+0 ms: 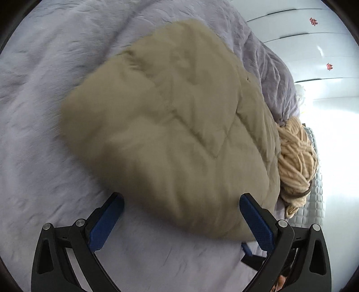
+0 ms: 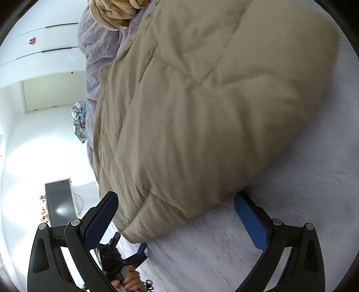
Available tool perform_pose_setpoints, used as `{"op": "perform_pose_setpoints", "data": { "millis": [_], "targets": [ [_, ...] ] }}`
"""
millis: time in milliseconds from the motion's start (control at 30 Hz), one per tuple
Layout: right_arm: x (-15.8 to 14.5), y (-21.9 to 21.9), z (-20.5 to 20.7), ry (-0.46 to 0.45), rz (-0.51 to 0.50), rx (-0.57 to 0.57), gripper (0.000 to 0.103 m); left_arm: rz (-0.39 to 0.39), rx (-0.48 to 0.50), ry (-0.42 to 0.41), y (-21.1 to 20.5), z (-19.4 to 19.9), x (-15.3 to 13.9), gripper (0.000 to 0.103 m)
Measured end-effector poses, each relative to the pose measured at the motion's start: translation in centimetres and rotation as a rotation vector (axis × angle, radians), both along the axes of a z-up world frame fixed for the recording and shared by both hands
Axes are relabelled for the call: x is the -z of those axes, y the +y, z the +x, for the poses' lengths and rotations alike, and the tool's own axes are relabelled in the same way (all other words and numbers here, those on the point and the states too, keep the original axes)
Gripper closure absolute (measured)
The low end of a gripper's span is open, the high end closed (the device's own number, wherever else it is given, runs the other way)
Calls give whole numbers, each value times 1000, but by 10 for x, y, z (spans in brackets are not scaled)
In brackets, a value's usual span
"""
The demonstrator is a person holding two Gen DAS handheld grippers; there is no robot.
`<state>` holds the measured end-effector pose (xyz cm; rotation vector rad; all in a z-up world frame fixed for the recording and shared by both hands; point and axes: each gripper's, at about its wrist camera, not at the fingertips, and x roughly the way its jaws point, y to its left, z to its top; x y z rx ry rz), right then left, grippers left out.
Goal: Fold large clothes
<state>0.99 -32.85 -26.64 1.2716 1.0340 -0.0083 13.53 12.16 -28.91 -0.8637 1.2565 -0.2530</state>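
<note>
A puffy beige quilted jacket (image 1: 175, 125) lies folded into a thick bundle on the lavender bed cover (image 1: 40, 112). My left gripper (image 1: 181, 202) is open, its blue pads on either side of the bundle's near edge, holding nothing. In the right wrist view the same jacket (image 2: 202, 107) fills the middle, with its ribbed hem nearest. My right gripper (image 2: 176, 202) is open around that hem edge. The other gripper shows low in the right wrist view (image 2: 125, 258), held by a hand.
A cream chunky-knit garment (image 1: 296, 161) lies beside the jacket at the bed's edge; it also shows in the right wrist view (image 2: 112, 11). A crumpled lavender blanket (image 2: 96, 56) is behind. White wardrobe doors (image 1: 314, 45), a patterned blue item (image 2: 79, 121) and a dark screen (image 2: 59, 202) stand beyond the bed.
</note>
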Motion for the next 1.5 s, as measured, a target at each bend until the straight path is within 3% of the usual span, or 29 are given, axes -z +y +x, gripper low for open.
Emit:
{"op": "perform_pose_setpoints", "data": {
  "millis": [167,367,467,533,633,700,733,800,900,1167,1500],
  "targets": [
    [9,4,28,-35,52,7,0,-8,-9,-45,-12,28,-3,0],
    [31,8,49,-60,148,39,0,-18,-58,-19,-22,59,10,0],
    [33,9,50,-64,147,42,0,33,-51,-35,-26,61,9,27],
    [32,8,47,-62,151,44,3,51,-40,-64,-25,58,3,53],
    [36,4,45,-28,152,59,20,87,-19,-111,-24,54,-11,69],
    [36,3,42,-24,160,60,48,155,13,-155,-31,52,-26,75],
    [34,3,42,-26,156,59,54,177,25,-174,-34,50,-32,78],
    [25,3,40,-43,133,43,71,220,53,-218,-38,46,-46,81],
    [11,5,37,-75,94,10,79,217,69,-266,-38,38,-65,83],
    [-13,14,-5,-103,65,-55,80,167,98,-279,-21,-4,-88,83],
    [-4,30,-103,-56,124,-64,80,86,160,-170,23,-119,-78,83]
  ]
}}
